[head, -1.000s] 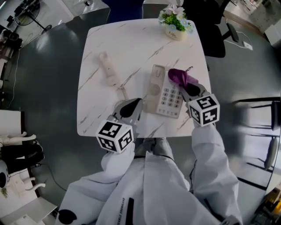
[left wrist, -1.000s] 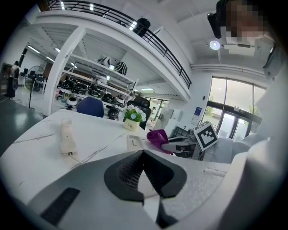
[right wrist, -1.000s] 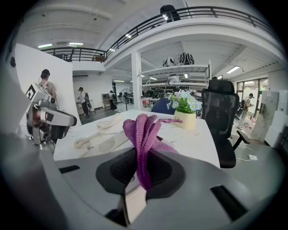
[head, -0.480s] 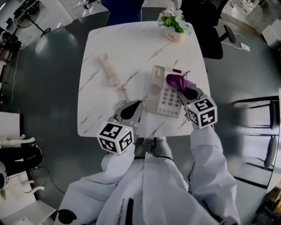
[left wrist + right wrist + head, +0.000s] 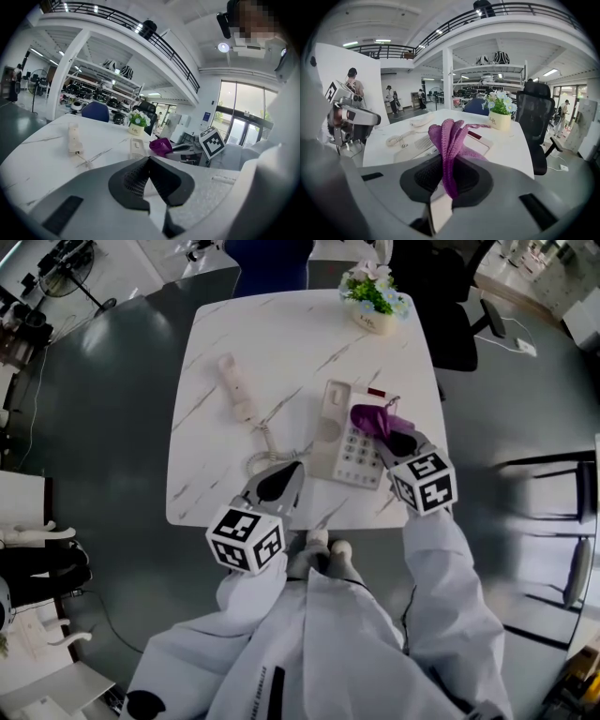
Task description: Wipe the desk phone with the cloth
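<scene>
The beige desk phone base point(image 5: 349, 434) lies near the table's front right, keypad up. Its handset point(image 5: 233, 386) lies off the cradle to the left, joined by a coiled cord point(image 5: 264, 448). My right gripper point(image 5: 386, 430) is shut on a purple cloth point(image 5: 368, 417), which rests on the phone's right side, over the keypad's edge. In the right gripper view the cloth point(image 5: 448, 140) stands pinched between the jaws, the phone point(image 5: 436, 145) just beyond. My left gripper point(image 5: 281, 476) hovers at the table's front edge, left of the phone, shut with nothing in it.
A white marble-pattern table point(image 5: 281, 334) carries a small flower pot point(image 5: 374, 298) at its far right corner. A black office chair point(image 5: 450, 306) stands behind the table on the right. Grey floor lies all around.
My right gripper has drawn the purple cloth a little left and toward me across the phone's right side. The left gripper has stayed at the front edge.
</scene>
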Demonstrator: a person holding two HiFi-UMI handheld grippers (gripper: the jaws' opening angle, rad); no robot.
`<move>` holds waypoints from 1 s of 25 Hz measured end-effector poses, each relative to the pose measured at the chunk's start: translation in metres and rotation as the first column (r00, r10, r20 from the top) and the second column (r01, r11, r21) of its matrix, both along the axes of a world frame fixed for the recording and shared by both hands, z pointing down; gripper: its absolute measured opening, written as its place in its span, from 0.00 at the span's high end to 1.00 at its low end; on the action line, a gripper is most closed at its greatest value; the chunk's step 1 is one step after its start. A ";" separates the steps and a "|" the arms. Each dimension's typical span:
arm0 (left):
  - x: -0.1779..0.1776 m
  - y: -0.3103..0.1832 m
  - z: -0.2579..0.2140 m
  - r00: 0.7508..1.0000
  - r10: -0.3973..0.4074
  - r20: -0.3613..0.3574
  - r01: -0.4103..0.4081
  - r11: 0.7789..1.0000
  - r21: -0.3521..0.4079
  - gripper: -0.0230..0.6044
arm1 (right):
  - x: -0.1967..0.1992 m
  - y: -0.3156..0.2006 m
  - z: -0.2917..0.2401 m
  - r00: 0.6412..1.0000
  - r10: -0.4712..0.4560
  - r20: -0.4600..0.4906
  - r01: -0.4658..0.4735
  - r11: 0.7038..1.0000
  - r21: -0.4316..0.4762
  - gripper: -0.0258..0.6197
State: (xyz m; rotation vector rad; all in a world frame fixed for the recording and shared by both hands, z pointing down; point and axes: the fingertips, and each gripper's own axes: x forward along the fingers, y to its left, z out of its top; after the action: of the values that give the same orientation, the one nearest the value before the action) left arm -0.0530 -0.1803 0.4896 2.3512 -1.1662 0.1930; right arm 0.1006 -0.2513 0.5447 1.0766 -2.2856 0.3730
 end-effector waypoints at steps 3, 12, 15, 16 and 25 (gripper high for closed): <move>0.002 0.006 0.000 1.000 -0.014 0.000 0.014 1.000 -0.003 0.97 | -0.001 0.004 0.001 1.000 -0.017 -0.018 0.017 1.000 -0.001 0.90; 0.005 0.024 -0.004 0.999 -0.052 -0.002 0.052 0.999 -0.003 0.97 | -0.010 0.026 0.007 0.994 -0.094 -0.062 0.093 0.996 -0.016 0.90; 0.008 0.031 -0.005 0.998 -0.057 -0.005 0.057 0.998 -0.003 0.97 | -0.012 0.031 0.008 0.992 -0.105 -0.064 0.104 0.994 -0.015 0.90; 0.008 0.033 -0.005 0.998 -0.058 -0.005 0.058 0.998 -0.004 0.97 | -0.013 0.032 0.008 0.992 -0.110 -0.065 0.109 0.994 -0.013 0.90; 0.005 0.046 -0.008 0.997 -0.080 -0.007 0.080 0.997 0.000 0.97 | -0.016 0.047 0.012 0.990 -0.123 -0.069 0.121 0.992 -0.035 0.90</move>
State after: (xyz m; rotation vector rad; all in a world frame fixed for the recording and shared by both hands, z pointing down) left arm -0.0484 -0.1343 0.4821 2.2990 -1.2541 0.1565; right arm 0.0842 -0.2044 0.5567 0.9151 -2.2616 0.3149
